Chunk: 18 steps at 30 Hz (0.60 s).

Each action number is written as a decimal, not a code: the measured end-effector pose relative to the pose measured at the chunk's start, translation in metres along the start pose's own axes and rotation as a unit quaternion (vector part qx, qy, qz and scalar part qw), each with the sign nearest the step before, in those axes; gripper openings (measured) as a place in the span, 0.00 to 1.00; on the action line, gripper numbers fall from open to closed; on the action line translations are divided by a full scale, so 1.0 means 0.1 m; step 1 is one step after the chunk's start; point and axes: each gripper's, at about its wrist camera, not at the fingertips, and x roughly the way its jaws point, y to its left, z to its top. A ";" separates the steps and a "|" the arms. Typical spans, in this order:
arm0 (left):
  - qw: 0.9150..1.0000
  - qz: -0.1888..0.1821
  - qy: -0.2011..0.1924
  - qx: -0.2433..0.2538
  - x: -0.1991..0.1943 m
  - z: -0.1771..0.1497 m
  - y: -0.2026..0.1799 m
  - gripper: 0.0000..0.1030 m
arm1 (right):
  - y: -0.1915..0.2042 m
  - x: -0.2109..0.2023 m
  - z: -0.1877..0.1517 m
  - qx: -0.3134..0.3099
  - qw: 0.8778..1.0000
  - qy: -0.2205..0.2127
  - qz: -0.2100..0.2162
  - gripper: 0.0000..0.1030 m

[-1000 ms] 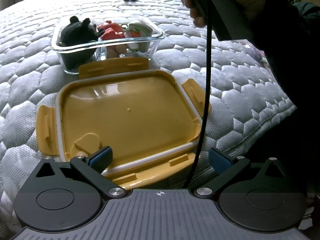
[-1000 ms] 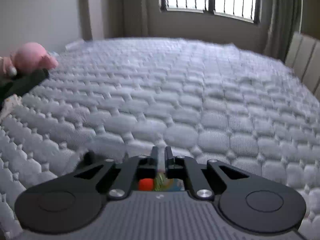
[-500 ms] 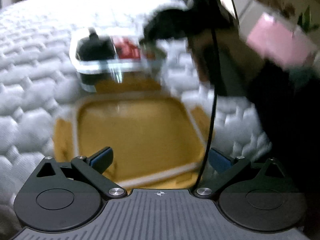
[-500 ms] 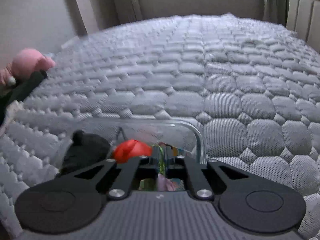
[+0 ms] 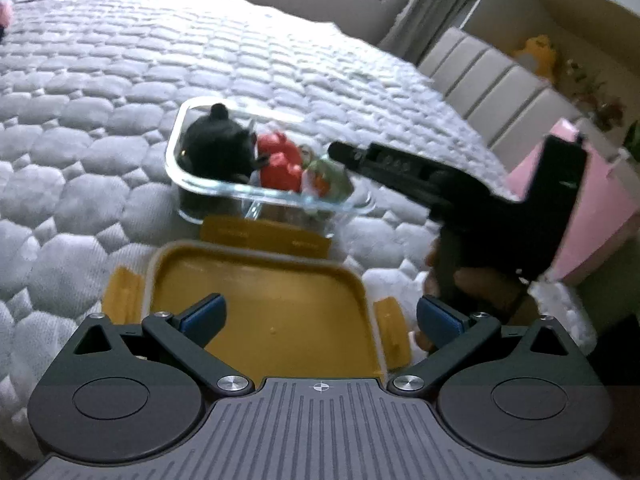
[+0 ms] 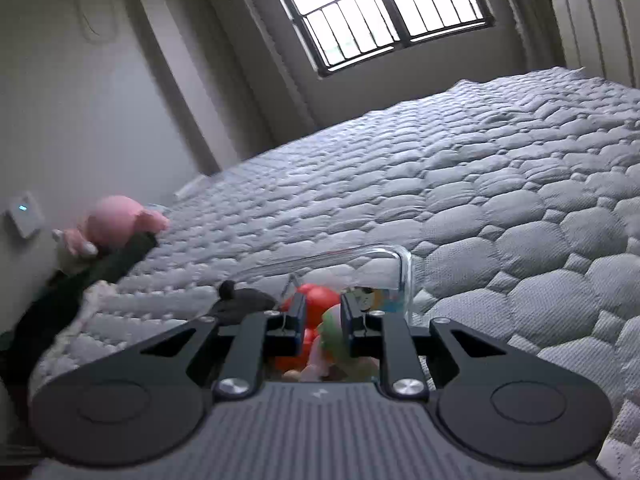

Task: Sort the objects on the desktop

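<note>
Since a second ago, the right gripper [image 6: 320, 322] has been lowered from open quilt to the glass box [image 5: 224, 190], and its jaws, then nearly shut, are now parted a little with nothing pinched between them; the green toy [image 6: 332, 330] appears to have just been let go into the box. That toy is seen at the centre of the left view [image 5: 326, 176], against the box's right end, beside the red toy [image 5: 280, 162] and the black toy [image 5: 218, 148], so sorting looks close to finished and only the lid [image 5: 260, 304] seems left to be fitted. The lid is shown flat on the quilt [image 5: 80, 92] at lower centre of the left view, just in front of the box, with the left gripper [image 5: 318, 318] held wide open above its near edge, gripping nothing. Lid and right tool body are shown only by the left camera. A pink plush [image 6: 120, 224] at the left edge, a barred window [image 6: 384, 8] and the box's far rim [image 6: 404, 264] are given by the right view, where the lid is hidden.
</note>
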 end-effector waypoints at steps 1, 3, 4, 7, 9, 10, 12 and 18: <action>1.000 0.013 0.003 0.002 0.02 0.00 -0.02 1.00 | -0.02 -0.01 -0.01 -0.001 1.000 -0.001 0.009 0.24; 0.998 0.059 0.013 0.008 0.07 0.04 -0.09 1.00 | -0.06 -0.04 -0.05 -0.010 1.000 -0.004 0.022 0.28; 0.997 0.076 0.016 0.009 0.09 0.06 -0.12 1.00 | -0.09 -0.06 -0.07 -0.014 1.000 -0.009 0.024 0.31; 0.994 0.105 0.032 0.011 0.18 0.11 -0.19 1.00 | -0.13 -0.13 -0.07 -0.014 1.000 -0.018 0.017 0.39; 0.993 0.110 0.044 0.007 0.24 0.14 -0.22 1.00 | -0.15 -0.20 -0.03 -0.016 0.999 -0.025 0.018 0.48; 0.992 0.115 0.051 0.006 0.28 0.15 -0.25 1.00 | -0.16 -0.24 -0.01 -0.021 0.999 -0.028 0.015 0.52; 0.990 0.127 0.065 0.010 0.37 0.16 -0.30 1.00 | -0.17 -0.30 0.01 -0.028 0.999 -0.035 0.006 0.53; 0.987 0.134 0.077 0.042 0.44 0.10 -0.48 1.00 | -0.24 -0.24 0.00 -0.011 0.999 -0.022 0.032 0.41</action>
